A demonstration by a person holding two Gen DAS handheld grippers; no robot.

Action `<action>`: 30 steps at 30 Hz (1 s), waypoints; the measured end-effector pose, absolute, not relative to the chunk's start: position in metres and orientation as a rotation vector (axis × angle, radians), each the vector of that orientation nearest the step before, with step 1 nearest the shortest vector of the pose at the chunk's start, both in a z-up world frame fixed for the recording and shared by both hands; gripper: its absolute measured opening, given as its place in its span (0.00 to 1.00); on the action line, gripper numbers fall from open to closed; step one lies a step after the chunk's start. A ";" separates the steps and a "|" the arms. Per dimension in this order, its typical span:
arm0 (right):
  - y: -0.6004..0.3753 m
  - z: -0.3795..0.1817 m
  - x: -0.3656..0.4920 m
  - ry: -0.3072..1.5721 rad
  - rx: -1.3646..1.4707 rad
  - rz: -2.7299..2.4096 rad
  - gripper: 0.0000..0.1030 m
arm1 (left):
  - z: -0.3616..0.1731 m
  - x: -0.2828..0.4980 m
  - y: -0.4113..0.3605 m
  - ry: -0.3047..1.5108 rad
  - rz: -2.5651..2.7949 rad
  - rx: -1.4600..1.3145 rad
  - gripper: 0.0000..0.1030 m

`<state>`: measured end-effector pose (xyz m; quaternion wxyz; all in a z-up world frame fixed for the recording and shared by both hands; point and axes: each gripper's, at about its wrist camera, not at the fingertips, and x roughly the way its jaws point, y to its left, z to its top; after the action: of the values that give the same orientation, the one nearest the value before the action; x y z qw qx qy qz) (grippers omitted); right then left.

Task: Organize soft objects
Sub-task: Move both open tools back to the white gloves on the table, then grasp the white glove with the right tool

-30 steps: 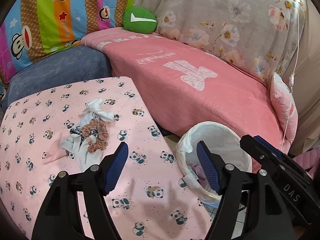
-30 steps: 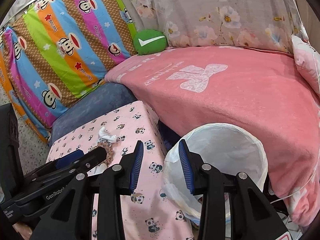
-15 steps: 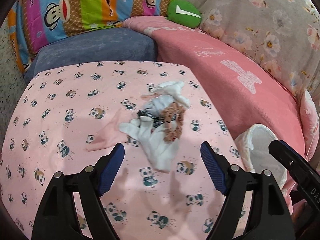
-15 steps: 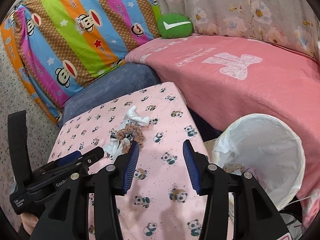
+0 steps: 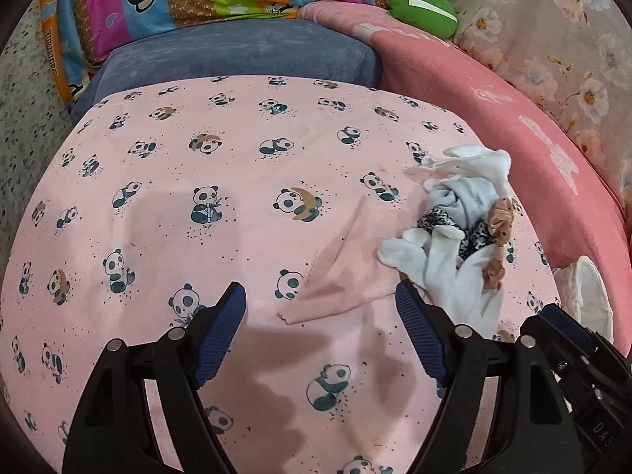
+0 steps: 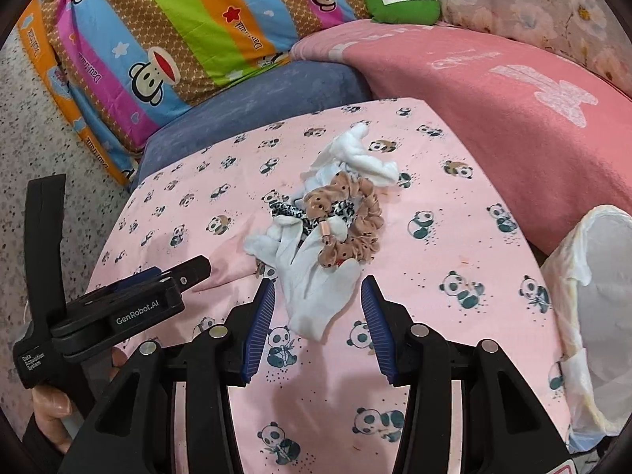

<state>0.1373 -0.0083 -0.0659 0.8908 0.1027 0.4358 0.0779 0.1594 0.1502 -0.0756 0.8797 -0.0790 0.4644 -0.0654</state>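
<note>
A small pile of soft things lies on the pink panda-print cover (image 5: 197, 150) (image 6: 454, 245). It holds white gloves or socks (image 5: 446, 264) (image 6: 312, 280), a brown dotted scrunchie (image 6: 355, 217) (image 5: 499, 221), a leopard-print band (image 5: 434, 219) (image 6: 288, 209) and a flat pink cloth (image 5: 347, 268). My left gripper (image 5: 320, 296) (image 6: 173, 276) is wide open, low over the pink cloth's near end. My right gripper (image 6: 318, 288) (image 5: 572, 339) is open, and the tip of a white glove lies between its fingertips without being pressed.
A white-lined bin (image 6: 592, 276) (image 5: 584, 296) stands off the cover's right edge. Behind are a blue cushion (image 6: 256, 94), a pink blanket (image 6: 513, 91), a striped monkey-print pillow (image 6: 158, 31) and a green cushion (image 6: 399, 0). A hand (image 6: 47, 407) holds the left gripper.
Both grippers have swung left and down, away from the bin and in over the panda cover, close to the pile. The right jaws stand a little wider than before.
</note>
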 end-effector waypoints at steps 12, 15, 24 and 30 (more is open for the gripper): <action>0.002 -0.112 0.157 0.993 0.214 0.143 0.40 | -0.093 0.183 0.142 0.982 -0.216 -0.137 0.25; 0.002 -0.115 0.157 0.997 0.210 0.163 0.28 | -0.092 0.183 0.139 0.996 -0.235 -0.145 0.08; -0.005 -0.083 0.132 0.934 0.234 0.213 0.13 | -0.065 0.159 0.131 0.956 -0.239 -0.167 0.04; -0.022 -0.043 0.111 0.840 0.271 0.222 0.13 | -0.032 0.143 0.113 0.900 -0.262 -0.162 0.04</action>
<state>0.1108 -0.0215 -0.0428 0.8982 0.1308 0.4058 0.1074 0.1427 0.1131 -0.0318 0.8889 -0.0782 0.4334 -0.1260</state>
